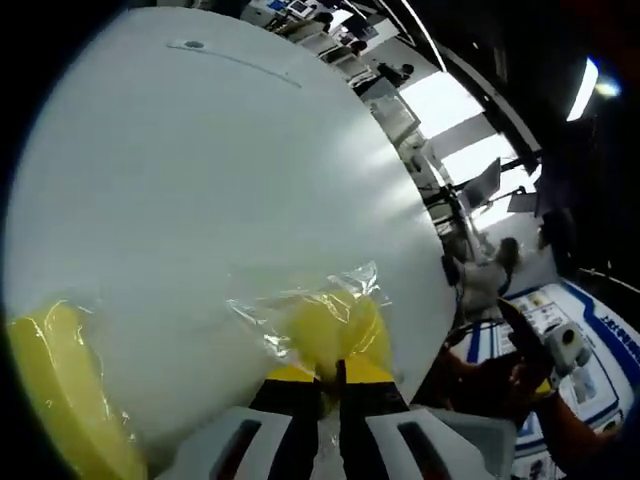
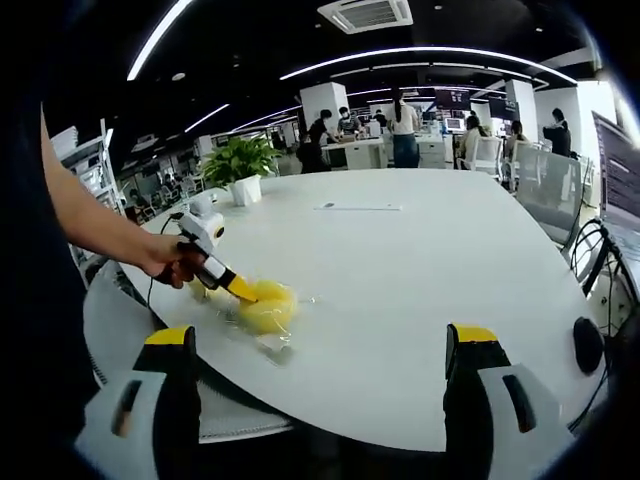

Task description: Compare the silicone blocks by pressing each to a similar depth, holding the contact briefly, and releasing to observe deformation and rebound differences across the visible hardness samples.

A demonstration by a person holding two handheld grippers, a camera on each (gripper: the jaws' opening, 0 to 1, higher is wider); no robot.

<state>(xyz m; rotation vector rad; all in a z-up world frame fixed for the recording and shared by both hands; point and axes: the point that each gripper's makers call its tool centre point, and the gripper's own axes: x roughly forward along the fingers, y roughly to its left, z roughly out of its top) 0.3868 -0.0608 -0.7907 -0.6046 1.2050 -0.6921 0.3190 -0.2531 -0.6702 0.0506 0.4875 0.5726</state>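
While left gripper (image 1: 330, 375) jaws pinch bagged yellow block (image 1: 335, 330) near table (image 1: 200, 180) edge, right gripper (image 2: 325, 350) jaws spread

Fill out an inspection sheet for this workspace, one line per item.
Surface: white table, bare over most of its top.
Job's things: yellow block in clear wrap near the table's edge; second yellow block at the edge of the left gripper view.
Clutter: potted plant at the far side.
Grippers: left tool with jaws nearly together at the wrapped block, held by a hand; right tool with jaws wide apart, holding nothing.
Cables: black cables beside the table.
Surroundings: open office, ceiling light strips, people at desks behind.
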